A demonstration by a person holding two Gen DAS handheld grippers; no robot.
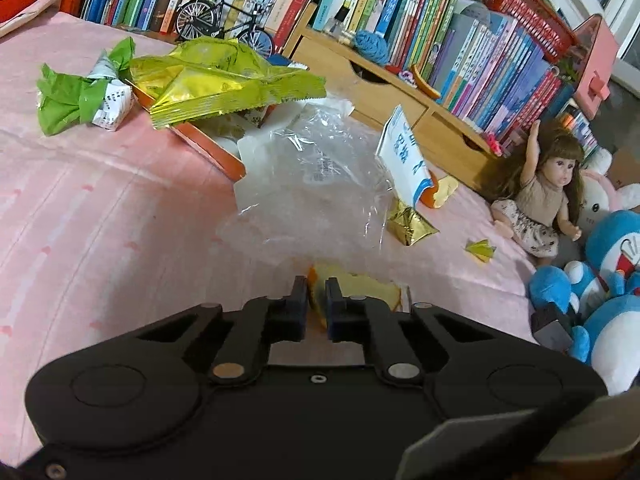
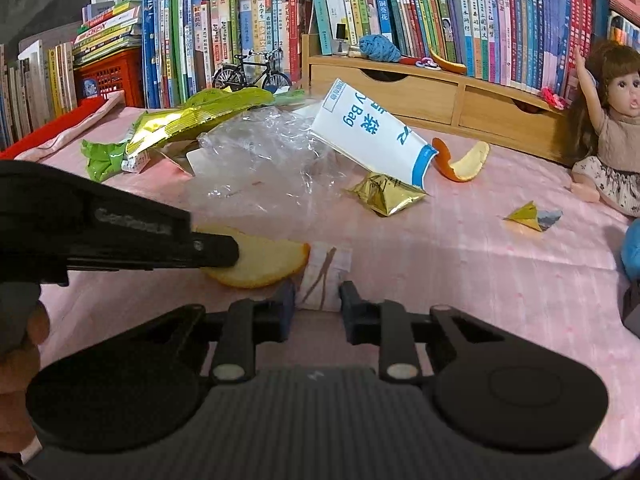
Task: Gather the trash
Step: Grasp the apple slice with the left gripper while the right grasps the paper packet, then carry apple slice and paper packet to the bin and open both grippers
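Observation:
My left gripper [image 1: 316,300] is shut on a piece of orange peel [image 1: 360,288] low over the pink bedspread [image 1: 100,220]. The right wrist view shows its fingertips [image 2: 224,250] pinching the peel [image 2: 264,264] from the left. My right gripper [image 2: 319,300] is open, its fingers either side of a small white paper slip [image 2: 324,274] lying flat. Beyond lie a clear plastic bag [image 2: 260,148], a white and blue paper bag [image 2: 376,136], a gold wrapper [image 2: 386,196], a small gold scrap [image 2: 526,214], another peel [image 2: 464,160], a yellow-green snack bag [image 1: 224,84] and a green wrapper [image 1: 76,96].
A doll [image 1: 548,192] and blue plush toys [image 1: 600,280] sit at the right edge. A wooden drawer shelf [image 2: 420,92], rows of books [image 2: 400,4] and a model bicycle [image 2: 252,70] line the back. An orange tray [image 1: 208,148] lies under the snack bag.

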